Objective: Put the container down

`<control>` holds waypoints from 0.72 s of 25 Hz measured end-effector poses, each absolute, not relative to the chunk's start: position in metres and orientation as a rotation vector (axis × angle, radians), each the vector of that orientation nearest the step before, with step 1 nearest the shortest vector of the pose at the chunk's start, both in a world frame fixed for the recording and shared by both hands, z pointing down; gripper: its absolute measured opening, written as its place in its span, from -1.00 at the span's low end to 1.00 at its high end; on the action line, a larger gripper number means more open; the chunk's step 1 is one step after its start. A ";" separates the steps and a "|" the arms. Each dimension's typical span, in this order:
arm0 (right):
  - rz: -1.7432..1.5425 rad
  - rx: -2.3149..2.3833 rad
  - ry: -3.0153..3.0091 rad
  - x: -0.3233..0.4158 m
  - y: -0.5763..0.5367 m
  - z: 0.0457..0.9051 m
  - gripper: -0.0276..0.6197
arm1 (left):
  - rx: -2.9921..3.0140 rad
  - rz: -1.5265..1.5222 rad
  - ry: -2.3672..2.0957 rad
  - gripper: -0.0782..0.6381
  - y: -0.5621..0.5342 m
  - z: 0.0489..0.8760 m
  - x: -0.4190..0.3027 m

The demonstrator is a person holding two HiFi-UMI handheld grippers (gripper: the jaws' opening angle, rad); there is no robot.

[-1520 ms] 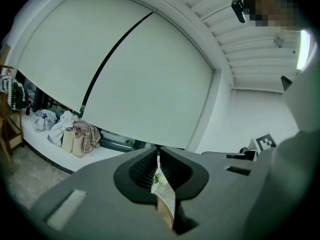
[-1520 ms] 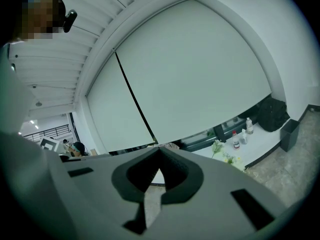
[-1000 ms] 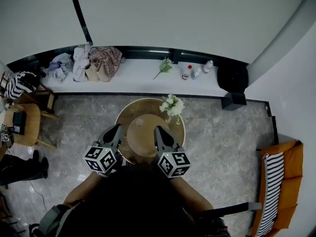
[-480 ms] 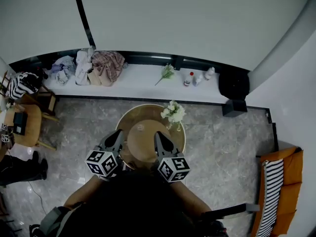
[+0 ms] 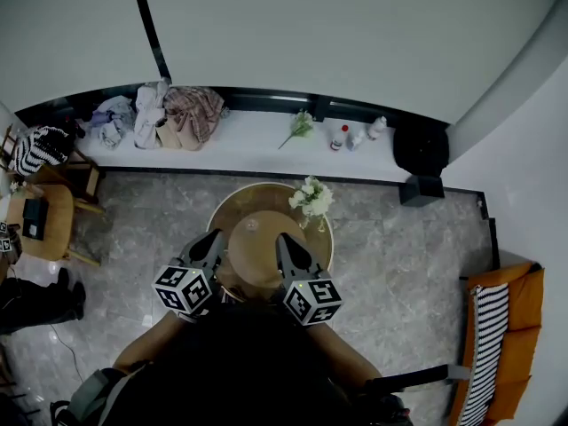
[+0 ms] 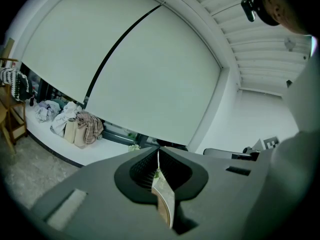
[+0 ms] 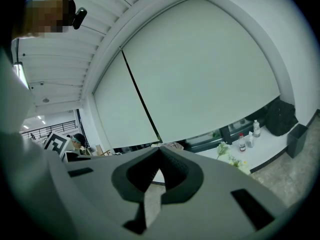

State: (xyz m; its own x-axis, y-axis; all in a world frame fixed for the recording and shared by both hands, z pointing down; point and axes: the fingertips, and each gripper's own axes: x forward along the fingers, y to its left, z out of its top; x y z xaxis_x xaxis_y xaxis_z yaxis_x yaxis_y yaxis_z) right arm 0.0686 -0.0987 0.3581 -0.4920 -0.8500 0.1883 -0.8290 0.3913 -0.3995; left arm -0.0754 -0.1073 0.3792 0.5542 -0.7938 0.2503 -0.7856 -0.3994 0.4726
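The container (image 5: pixel 255 248) is a round tan dish, held up between both grippers over a round wooden table (image 5: pixel 225 209). My left gripper (image 5: pixel 213 238) is shut on its left rim. In the left gripper view that thin tan rim (image 6: pixel 165 205) runs between the closed jaws of the left gripper (image 6: pixel 158 152). My right gripper (image 5: pixel 282 240) grips the right rim. In the right gripper view a pale strip of the rim (image 7: pixel 152 205) lies between the shut jaws of the right gripper (image 7: pixel 160 149). The container hides much of the tabletop.
A vase of white flowers (image 5: pixel 311 195) stands at the table's far right edge and a small glass (image 5: pixel 251 226) at its far side. Beyond is a white ledge (image 5: pixel 248 145) with bags, clothes and bottles. A wooden chair (image 5: pixel 49 224) stands left, an orange seat (image 5: pixel 501 335) right.
Only the head view has shifted slightly. Both grippers and the container keep their places over the table.
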 end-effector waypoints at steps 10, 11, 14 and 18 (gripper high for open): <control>-0.711 -1.557 2.586 0.068 -0.101 0.360 -0.90 | 2.237 -0.004 -1.264 -0.75 -0.109 0.382 -0.075; -0.712 -1.555 2.586 0.068 -0.100 0.360 -0.90 | 2.236 -0.002 -1.264 -0.75 -0.109 0.383 -0.075; -0.719 -1.551 2.587 0.070 -0.100 0.361 -0.90 | 2.232 0.002 -1.266 -0.75 -0.108 0.383 -0.073; -0.730 -1.548 2.583 0.073 -0.100 0.365 -0.90 | 2.226 0.007 -1.269 -0.76 -0.108 0.386 -0.070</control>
